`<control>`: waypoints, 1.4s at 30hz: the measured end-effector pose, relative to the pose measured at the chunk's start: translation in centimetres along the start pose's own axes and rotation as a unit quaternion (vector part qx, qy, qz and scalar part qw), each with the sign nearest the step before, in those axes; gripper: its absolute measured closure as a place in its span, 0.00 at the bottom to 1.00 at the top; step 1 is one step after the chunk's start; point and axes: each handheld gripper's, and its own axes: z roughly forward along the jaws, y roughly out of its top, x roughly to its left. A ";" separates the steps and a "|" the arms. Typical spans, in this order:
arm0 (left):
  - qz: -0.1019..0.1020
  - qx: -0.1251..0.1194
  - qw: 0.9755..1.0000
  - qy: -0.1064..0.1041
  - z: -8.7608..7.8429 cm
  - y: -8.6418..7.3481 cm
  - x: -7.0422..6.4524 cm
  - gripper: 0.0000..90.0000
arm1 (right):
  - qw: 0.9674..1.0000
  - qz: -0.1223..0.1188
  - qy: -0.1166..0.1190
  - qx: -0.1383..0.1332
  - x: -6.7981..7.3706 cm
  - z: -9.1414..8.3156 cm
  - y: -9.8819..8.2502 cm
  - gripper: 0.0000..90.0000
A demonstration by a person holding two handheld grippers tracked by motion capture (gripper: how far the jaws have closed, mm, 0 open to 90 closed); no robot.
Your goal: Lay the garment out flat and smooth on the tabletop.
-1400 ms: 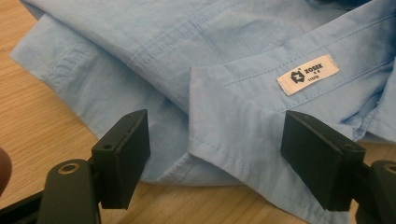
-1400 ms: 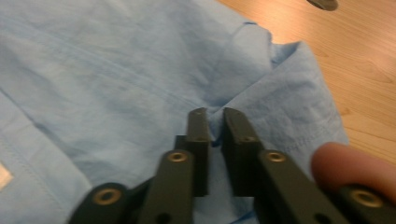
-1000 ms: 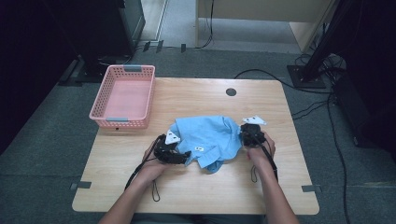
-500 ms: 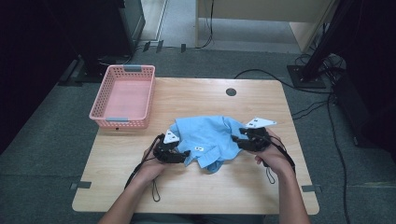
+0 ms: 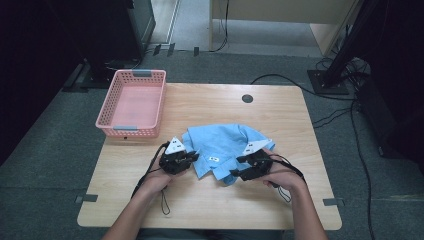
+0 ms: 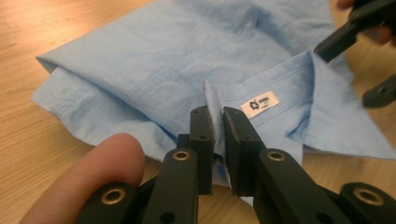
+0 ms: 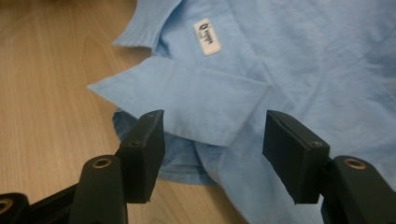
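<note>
Shirt [image 5: 225, 147], light blue, lay crumpled on my table [image 5: 280, 115]; my left gripper [image 6: 218, 135] had just pinched its collar edge, my right gripper [image 7: 212, 149] just opening, clear of cloth.

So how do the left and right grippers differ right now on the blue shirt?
The left gripper has just closed and pinches a collar fold of the blue shirt; the right gripper has been opening, its jaws wide with the collar flap between them, not pressed. In the high view the left sits at the shirt's left edge, the right at its near right edge. Both are hand-held, low over the table.
</note>
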 end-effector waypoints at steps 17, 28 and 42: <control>-0.047 -0.064 0.996 -0.044 -2.3 1.0 1.2 0.96 | 0.998 -0.042 -0.017 -0.033 0.7 -0.5 0.6 0.95; -0.023 -0.046 0.999 -0.018 -2.1 1.0 1.1 0.51 | 0.989 0.041 -0.031 -0.141 -0.3 -3.8 2.0 0.95; 0.027 -0.028 0.999 0.036 -1.7 0.4 0.6 0.89 | 0.981 0.072 -0.042 -0.172 -0.7 -4.4 2.3 0.95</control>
